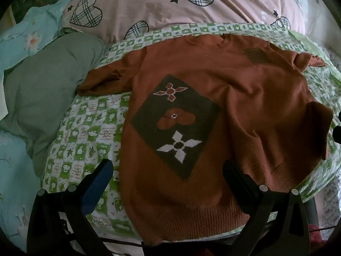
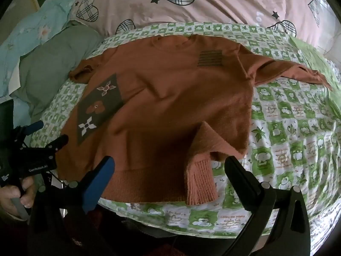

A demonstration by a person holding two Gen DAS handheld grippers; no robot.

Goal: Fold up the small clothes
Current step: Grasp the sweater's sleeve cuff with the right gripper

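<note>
A bed carries everything here, and over it lies a green-and-white checked sheet (image 2: 287,115) printed with small animals and leaves. Behind it rises a pink duvet (image 2: 202,8) with plaid hearts, and to the left sit a grey-green pillow (image 1: 49,89) and pale blue floral bedding (image 1: 23,38).

The task's thing, a rust-orange child's sweater (image 2: 170,89), lies face up across the middle of the sheet, neck toward the duvet and ribbed hem toward the near edge of the bed. Both sleeves reach outward. On its front are a dark diamond panel (image 1: 174,123) with flower motifs and a small dark striped patch (image 2: 211,58) near the chest. The hem corner (image 2: 202,170) on the right side is turned up and back onto the body, showing its ribbing.

The left tongs (image 1: 168,170) hang wide over the hem with nothing between them. The right tongs (image 2: 170,166) are likewise spread wide and empty, straddling that turned corner.

The folding seems barely begun: the garment is spread but no real fold shows. The next move likely calls for flattening the flipped corner, then pinching a sleeve or side edge and carrying it across the body. Knit this soft will probably sag and bunch, so a low, firm grip on the edge would serve best.
</note>
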